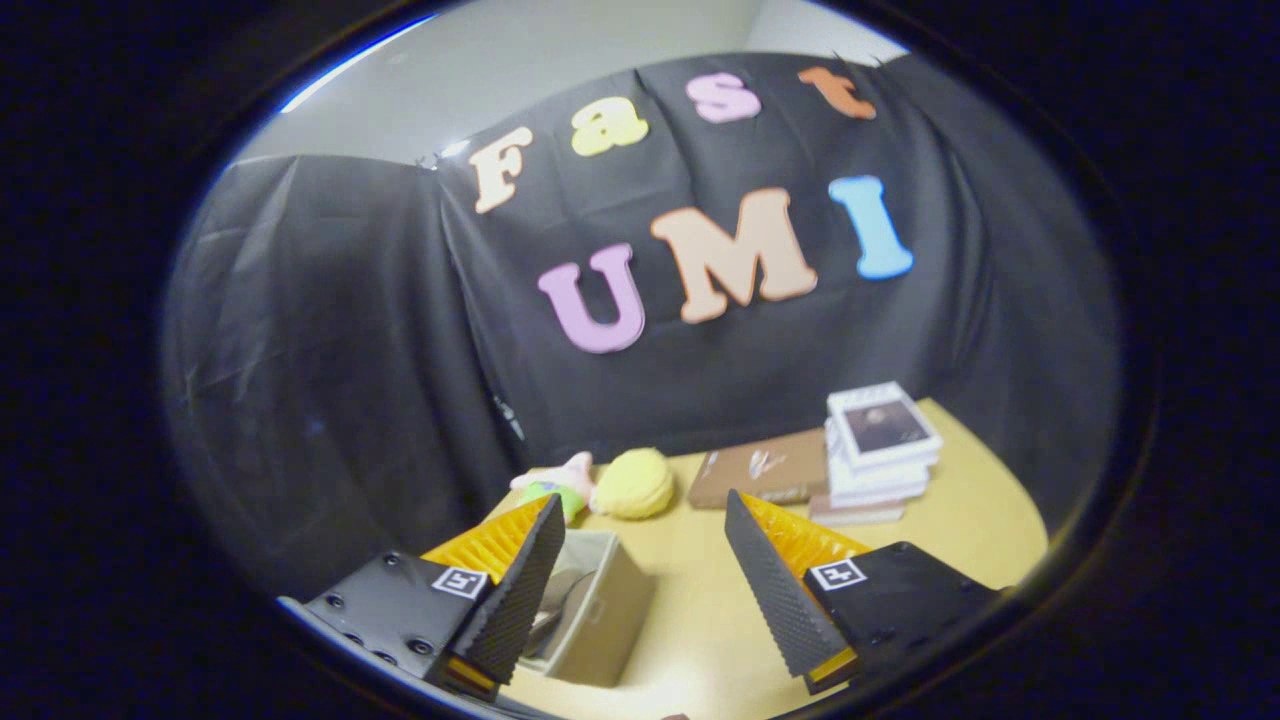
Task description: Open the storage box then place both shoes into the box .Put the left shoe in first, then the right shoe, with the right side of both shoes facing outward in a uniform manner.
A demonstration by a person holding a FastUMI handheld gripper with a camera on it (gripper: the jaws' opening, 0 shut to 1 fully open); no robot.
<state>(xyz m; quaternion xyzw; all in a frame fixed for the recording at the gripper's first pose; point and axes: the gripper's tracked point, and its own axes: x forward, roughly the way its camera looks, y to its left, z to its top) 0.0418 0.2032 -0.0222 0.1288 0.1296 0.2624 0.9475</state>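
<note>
From my own camera: my gripper is up off the table, fingers spread wide with nothing between them but bare yellow tabletop. Down at about seven o'clock, tucked just beside and partly behind my left finger, sits the storage box, a pale fabric-sided bin, top open toward me. Inside it I can make out a shoe, grey and curved, lying against the near wall; whether a second one is in there with it, I can't tell, my finger hides that side.

Beyond my fingertips, around twelve o'clock, a round yellow plush rests on the table, and touching it at its nine o'clock is a pink and green star-shaped plush. Over at one o'clock lies a flat brown book, and just beside it at two o'clock rises a stack of books, white-edged, neatly piled.
</note>
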